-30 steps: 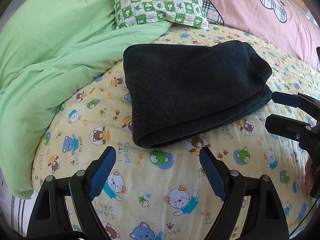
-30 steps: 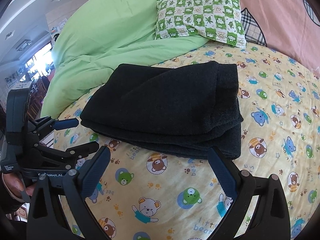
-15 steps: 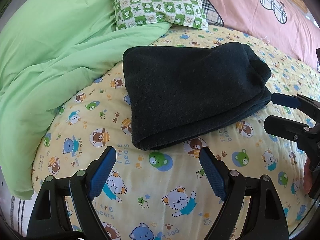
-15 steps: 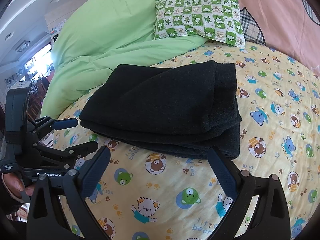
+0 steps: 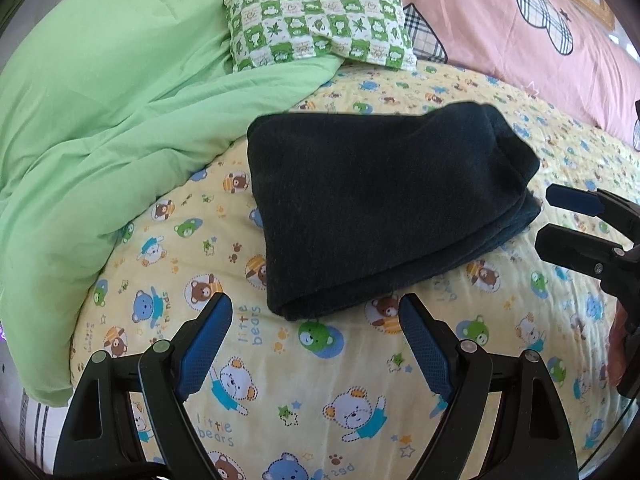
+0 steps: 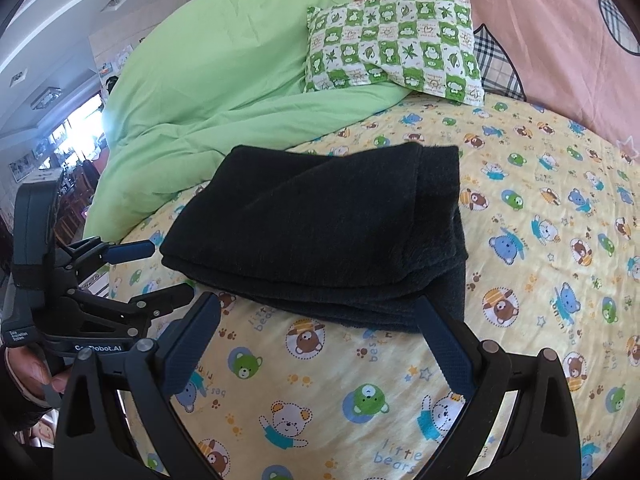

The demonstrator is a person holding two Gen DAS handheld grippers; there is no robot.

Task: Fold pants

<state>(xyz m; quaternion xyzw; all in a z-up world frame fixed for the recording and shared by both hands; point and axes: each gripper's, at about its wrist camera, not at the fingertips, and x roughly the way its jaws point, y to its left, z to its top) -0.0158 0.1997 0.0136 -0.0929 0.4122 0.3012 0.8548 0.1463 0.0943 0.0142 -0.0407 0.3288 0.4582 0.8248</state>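
- Compared with the pictures of one second ago, almost nothing has changed: the pants keep the same shape and the same place, and both tools have drifted only very little.
- I judge from this that the folding is finished, or nearly so; no tool is touching the cloth.
- The pants lie on the bed, on the yellow sheet with little bears, as a compact dark bundle of several layers, in the middle of both views.
- In the left wrist view the long axis of the bundle runs from the lower middle of the frame to the upper right. The rounded fold edge is at the lower left side of it; the stacked edges show at the right.
- In the right wrist view the bundle spreads across the frame, with the layered edges towards the camera.
- The left tool stands wide open and holds nothing; it hovers above the sheet, just before the near edge of the pants.
- The right tool is also wide open and empty, near the front edge of the bundle, not touching.
- A green blanket and a checked pillow lie behind the pants, in the upper left and the upper middle of the frame, apart from them.
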